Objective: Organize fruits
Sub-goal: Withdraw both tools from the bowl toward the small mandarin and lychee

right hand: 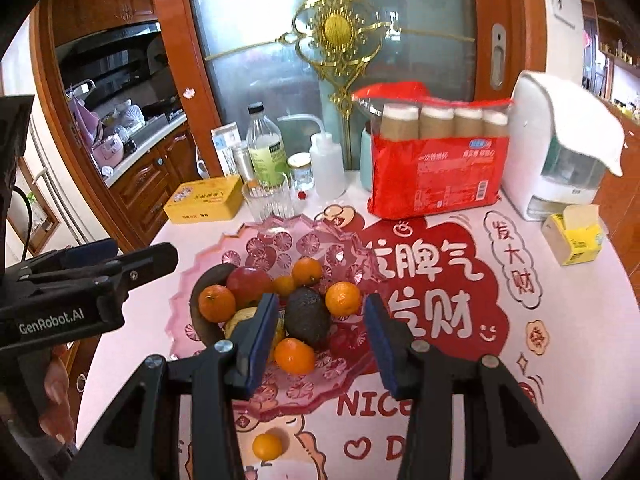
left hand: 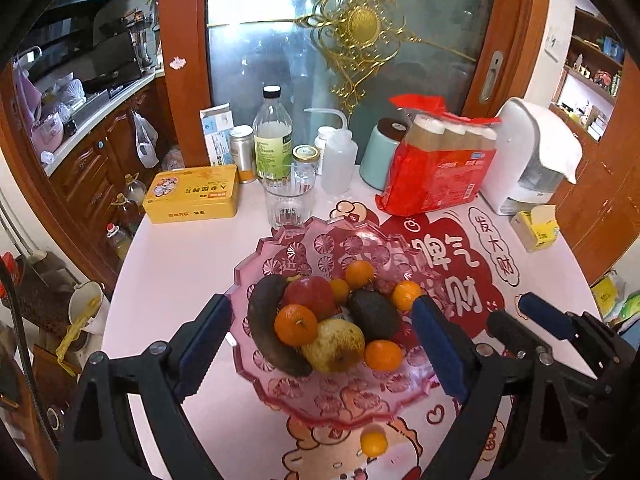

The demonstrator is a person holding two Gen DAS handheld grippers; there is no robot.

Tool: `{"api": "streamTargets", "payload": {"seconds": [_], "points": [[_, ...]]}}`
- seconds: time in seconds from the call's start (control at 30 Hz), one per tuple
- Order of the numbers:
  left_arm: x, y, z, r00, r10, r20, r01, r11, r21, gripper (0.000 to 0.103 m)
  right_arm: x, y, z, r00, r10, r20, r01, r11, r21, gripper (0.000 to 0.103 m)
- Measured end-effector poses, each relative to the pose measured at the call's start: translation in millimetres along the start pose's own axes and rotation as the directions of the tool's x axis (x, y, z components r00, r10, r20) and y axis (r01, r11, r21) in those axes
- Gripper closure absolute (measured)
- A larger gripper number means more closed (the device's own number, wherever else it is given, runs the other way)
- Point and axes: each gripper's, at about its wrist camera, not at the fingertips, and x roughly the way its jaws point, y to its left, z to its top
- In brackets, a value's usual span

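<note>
Both claws, left [left hand: 322,326] and right [right hand: 320,328], hung empty with jaws apart above the fruit bowl [left hand: 276,392]. One tangerine [left hand: 373,443] lay below them outside the bowl, likely next to collect.

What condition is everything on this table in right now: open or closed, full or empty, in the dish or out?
left gripper: open, holding nothing
right gripper: open, holding nothing
pink dish: holds a pile of fruit
stray orange: on the table, outside the dish
drinking glass: upright, looks empty
capped bottle: upright, cap on
yellow tin: lid shut
red cup pack: upright, top torn open
</note>
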Motion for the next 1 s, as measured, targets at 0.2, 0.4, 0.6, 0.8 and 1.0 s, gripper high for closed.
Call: {"api": "streamTargets", "payload": {"seconds": [0.2, 0.4, 0.6, 0.8, 1.0], "points": [[-37, -7, -9, 1.000, -0.002, 0.030, 0.001, 1.000, 0.015, 0.012, -37, 1, -2, 0.999, 0.007, 0.043, -0.007, 1.000, -0.002, 0.057], [-75, -17, -24, 0.998, 0.010, 0.068, -0.013, 0.999, 0.049, 0.008, -67, 1, -7, 0.997, 0.029, 0.076, -0.028, 1.000, -0.009, 0.057], [-100, -30, -42, 0.996, 0.019, 0.082, -0.025, 0.997, 0.073, 0.006, -89, -3, -19, 0.994, 0.060, 0.091, -0.058, 0.998, -0.022, 0.057], [-106, -41, -66, 0.998, 0.025, 0.055, -0.029, 0.996, 0.084, 0.006, -99, -9, -36, 0.994, 0.076, 0.079, -0.073, 0.996, -0.049, 0.057], [-99, -45, -96, 1.000, 0.019, 0.004, -0.019, 0.996, 0.092, 0.006, -98, -16, -61, 0.996, 0.089, 0.029, -0.086, 0.993, -0.077, 0.057]]}}
